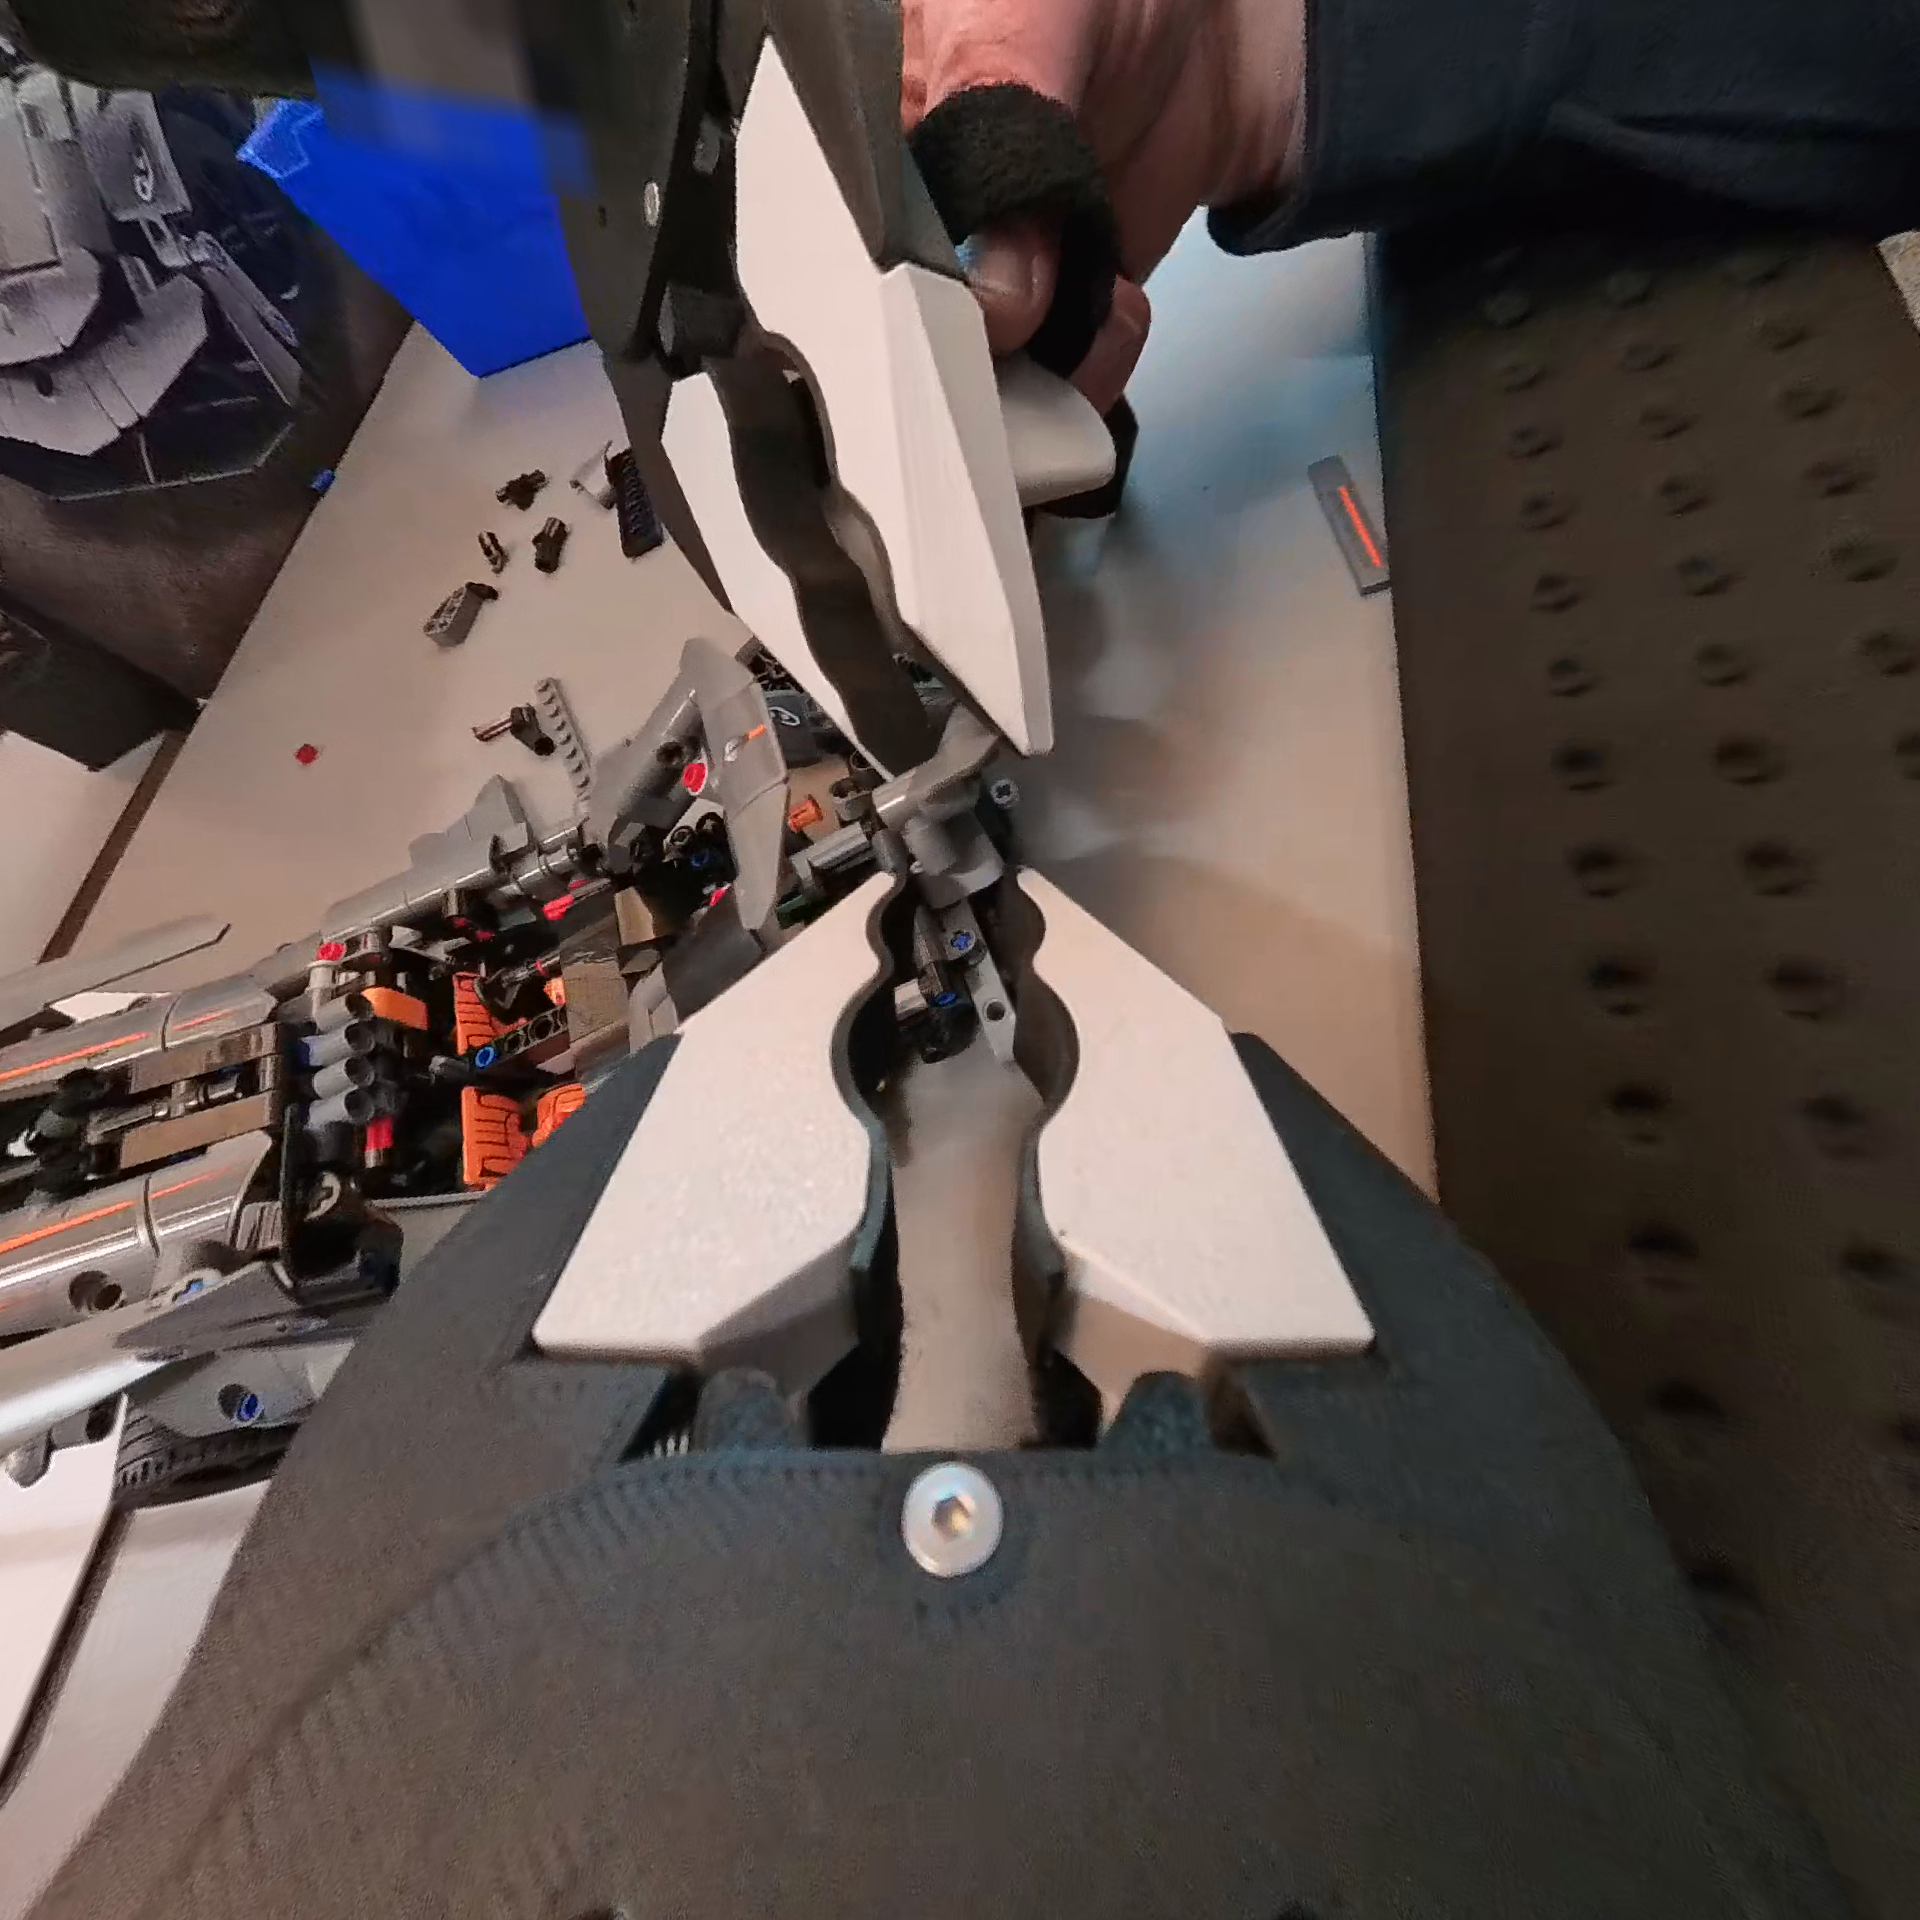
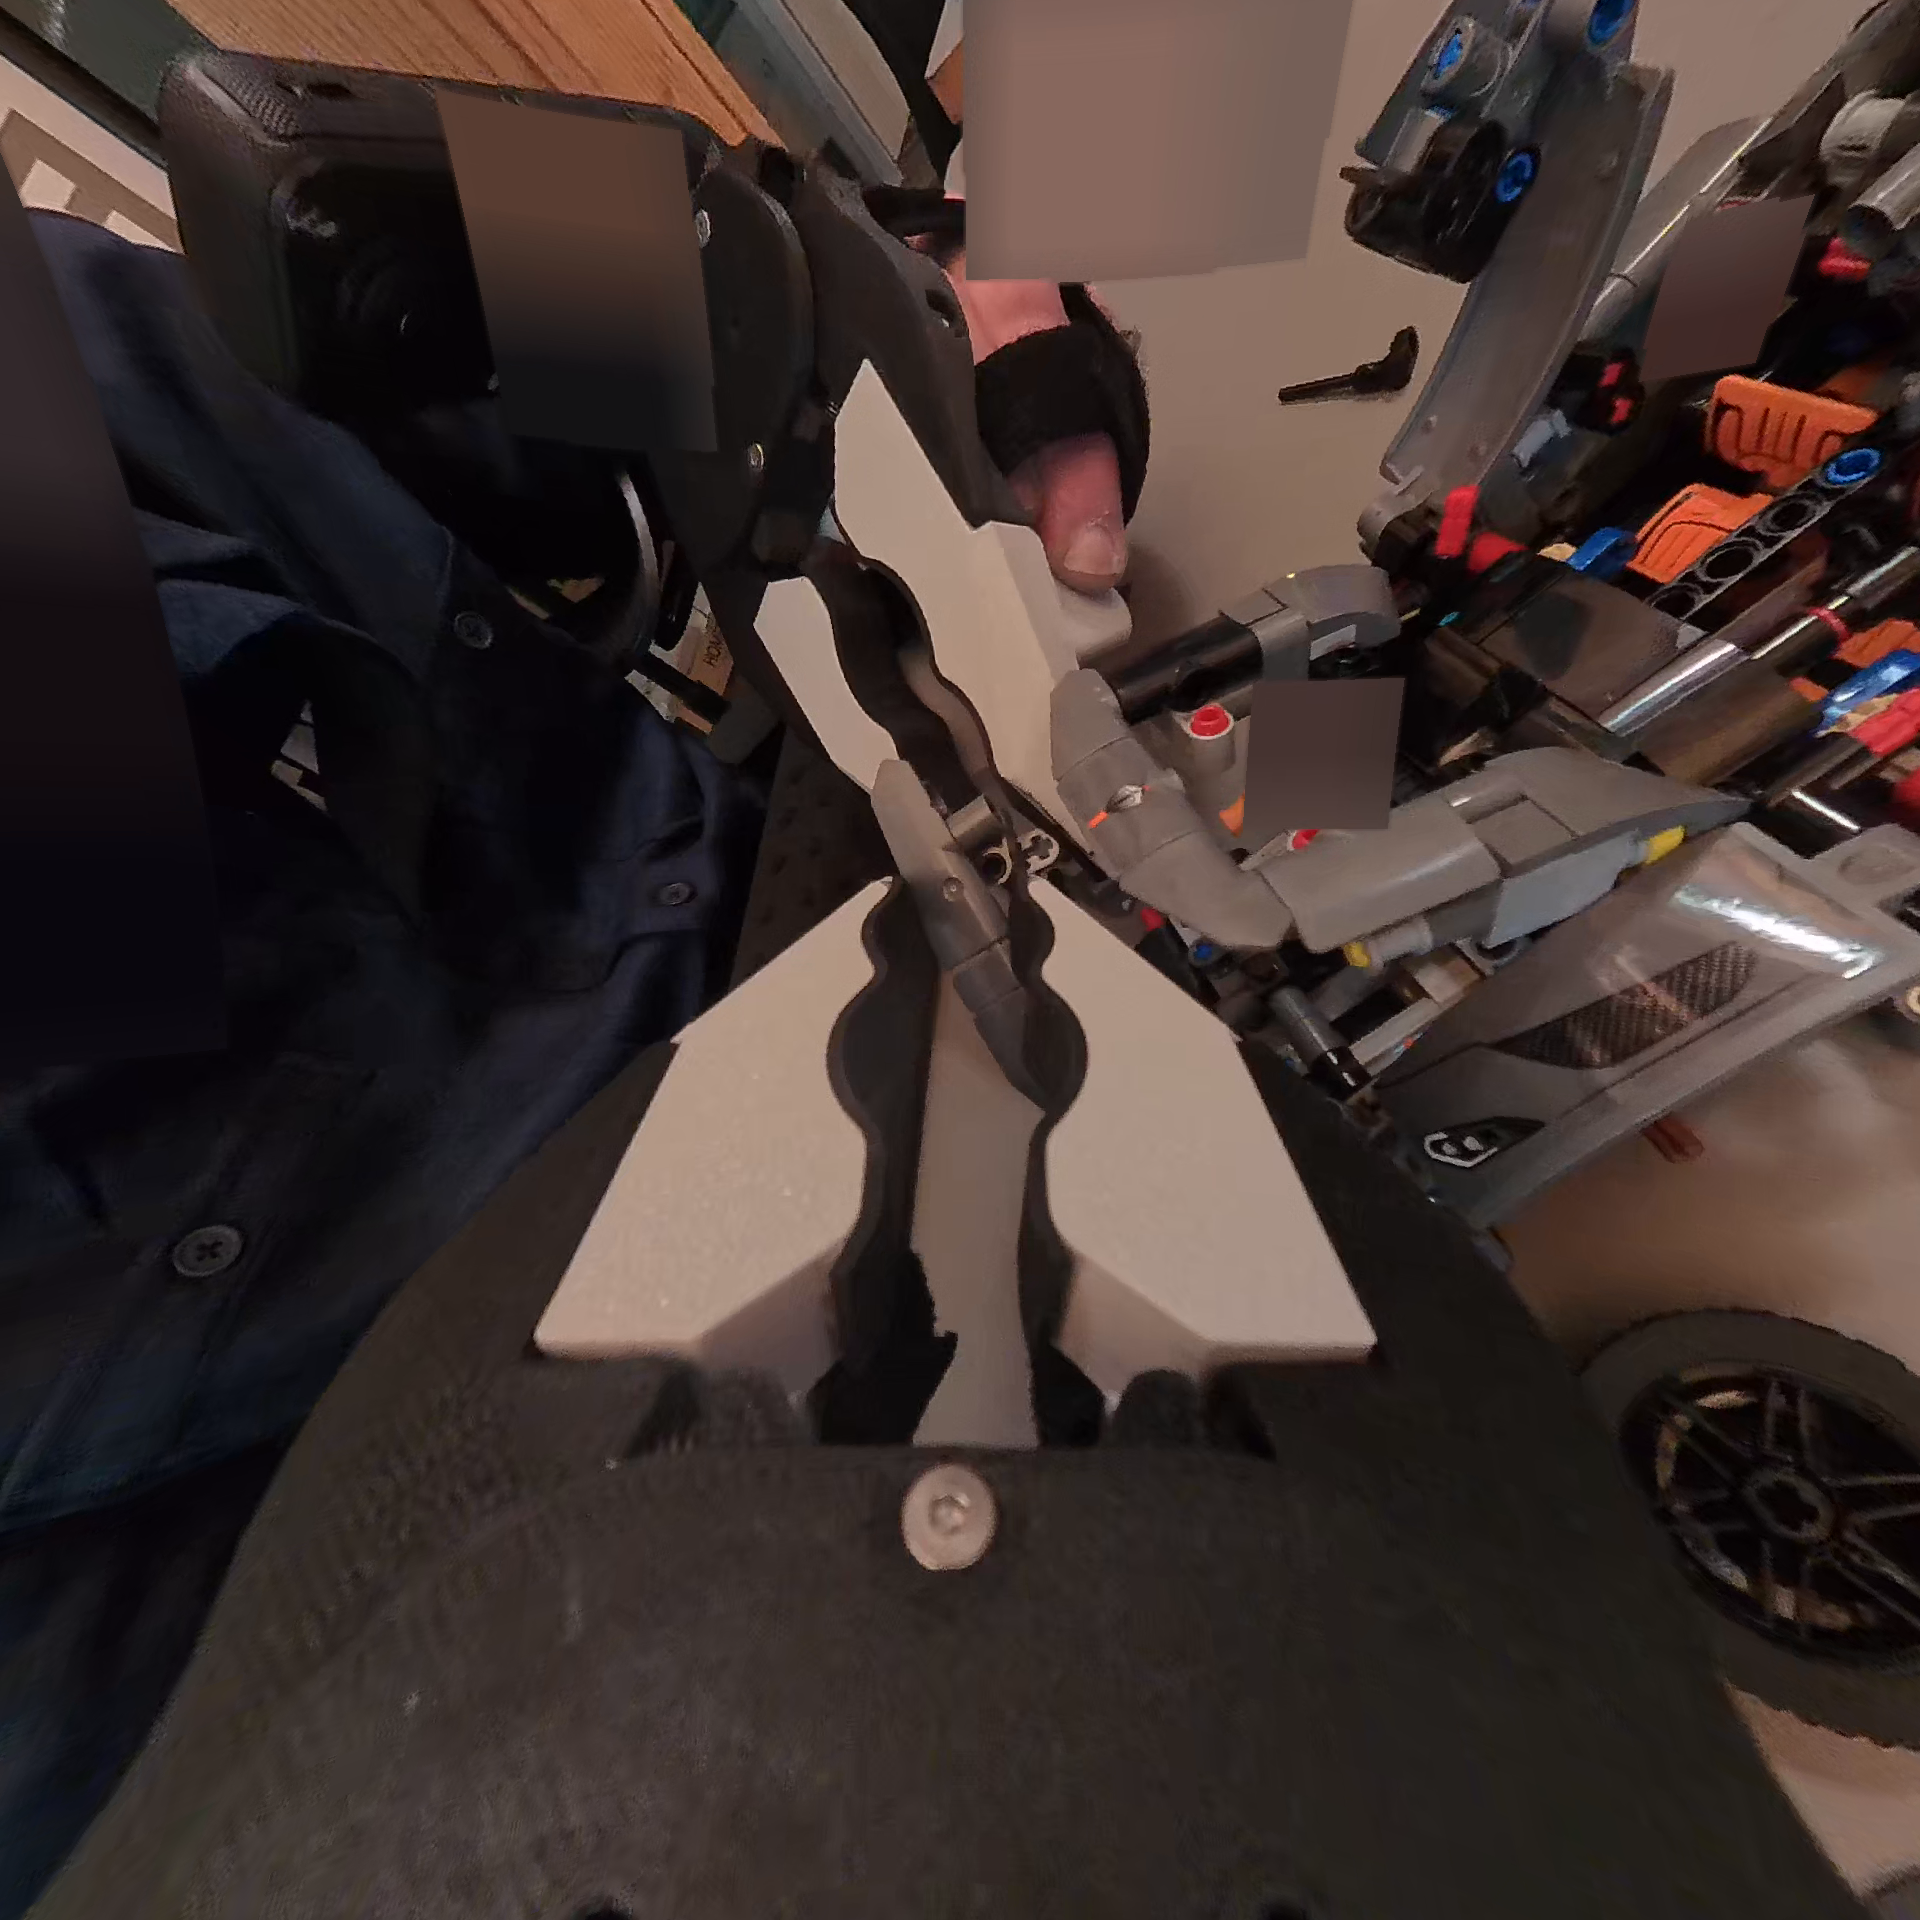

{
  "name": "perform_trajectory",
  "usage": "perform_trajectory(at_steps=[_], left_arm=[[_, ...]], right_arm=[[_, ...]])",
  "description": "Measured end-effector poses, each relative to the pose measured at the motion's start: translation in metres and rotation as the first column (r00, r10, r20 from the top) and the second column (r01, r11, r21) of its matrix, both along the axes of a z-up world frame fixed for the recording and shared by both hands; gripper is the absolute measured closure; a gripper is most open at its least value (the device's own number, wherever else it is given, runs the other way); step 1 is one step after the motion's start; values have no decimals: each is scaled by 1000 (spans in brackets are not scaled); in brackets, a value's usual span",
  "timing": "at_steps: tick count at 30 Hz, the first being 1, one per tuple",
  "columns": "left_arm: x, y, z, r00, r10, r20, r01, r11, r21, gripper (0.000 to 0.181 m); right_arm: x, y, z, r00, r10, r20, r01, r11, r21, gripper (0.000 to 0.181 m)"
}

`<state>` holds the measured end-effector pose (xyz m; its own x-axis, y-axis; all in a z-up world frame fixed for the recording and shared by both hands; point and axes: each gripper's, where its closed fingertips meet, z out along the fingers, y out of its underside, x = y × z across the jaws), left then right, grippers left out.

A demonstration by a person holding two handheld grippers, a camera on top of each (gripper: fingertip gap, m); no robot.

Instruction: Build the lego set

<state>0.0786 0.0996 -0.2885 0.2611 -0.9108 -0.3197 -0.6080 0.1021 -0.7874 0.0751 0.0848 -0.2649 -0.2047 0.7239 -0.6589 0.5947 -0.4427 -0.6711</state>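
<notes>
A grey, black and orange lego car (image 1: 343, 1049) lies on the white table (image 1: 1226, 727); it also shows in the right wrist view (image 2: 1558, 883), with a black wheel (image 2: 1782, 1507). A small grey Technic assembly (image 1: 951, 971) sticks out at the car's near end. My left gripper (image 1: 956, 883) is shut on it from below. My right gripper (image 1: 935, 743) comes down from above and is shut on the grey piece at its top (image 1: 935, 795). In the right wrist view my right gripper (image 2: 966, 894) clamps the grey piece (image 2: 977, 935), and my left gripper (image 2: 935, 790) meets it from above.
Several loose black and grey pieces (image 1: 520, 540) lie on the table beyond the car. A blue bin (image 1: 436, 229) and the set's box (image 1: 104, 312) stand at the back left. A grey tile with an orange stripe (image 1: 1351, 520) lies near the table edge. A loose black pin (image 2: 1351, 374) lies by the car.
</notes>
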Motion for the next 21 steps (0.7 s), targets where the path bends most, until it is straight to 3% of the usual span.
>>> perform_trajectory(at_steps=[5,12,17,21], left_arm=[[-4,2,-1,1000,7,-25,-6,999,32,168],[-21,3,-10,994,53,-96,-53,999,8,163],[-35,-1,-38,981,86,-174,-114,981,-158,151],[-33,0,-41,981,86,-173,-120,973,-197,146]], right_arm=[[0,0,-1,1000,0,4,0,1000,21,165],[-1,-2,-7,1000,-5,30,-2,975,221,166],[-4,-3,-24,992,-21,121,-33,904,427,166],[-7,1,-36,982,-63,176,-53,809,585,167]])
